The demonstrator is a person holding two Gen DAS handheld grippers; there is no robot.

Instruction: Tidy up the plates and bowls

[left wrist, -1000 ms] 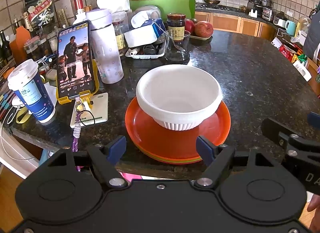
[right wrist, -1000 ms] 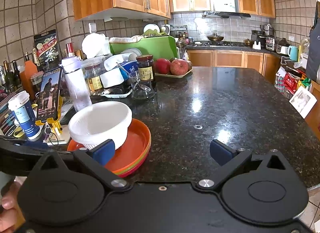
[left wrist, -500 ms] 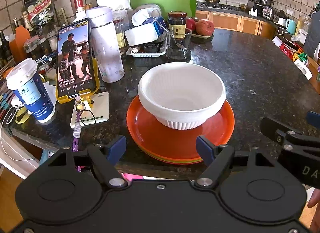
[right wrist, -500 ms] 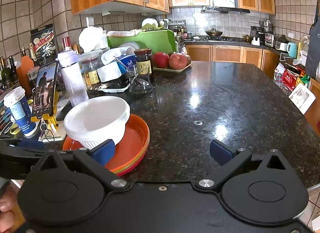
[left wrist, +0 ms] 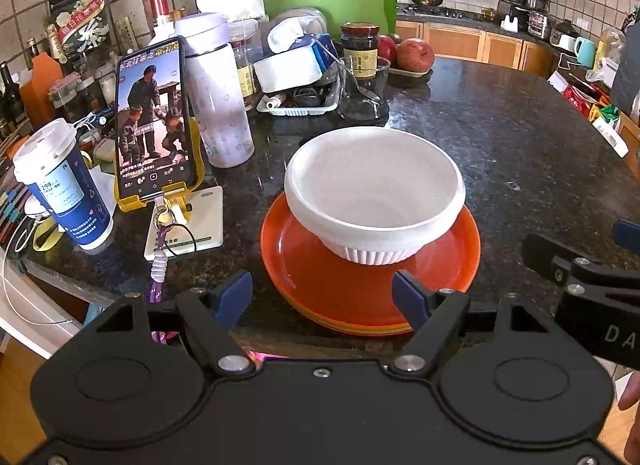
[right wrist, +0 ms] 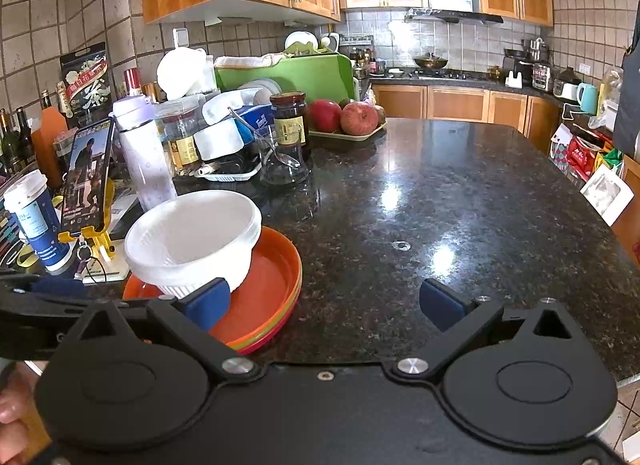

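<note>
On the near edge of the dark counter (left wrist: 500, 137), the orange plates (left wrist: 296, 261) sit stacked, stiff and probably slippery. The white bowl (left wrist: 374, 193) on top looks light; take its thick rim. The left gripper (left wrist: 322, 295) and right gripper (right wrist: 324, 303) both stand wide and empty.

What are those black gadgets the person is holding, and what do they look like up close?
Each is a matte black plastic tool. The left gripper and right gripper have two angled arms tipped with blue pads, silver screws at the pivots and round raised discs on the body. White lettering marks one side. No cables show.
</note>
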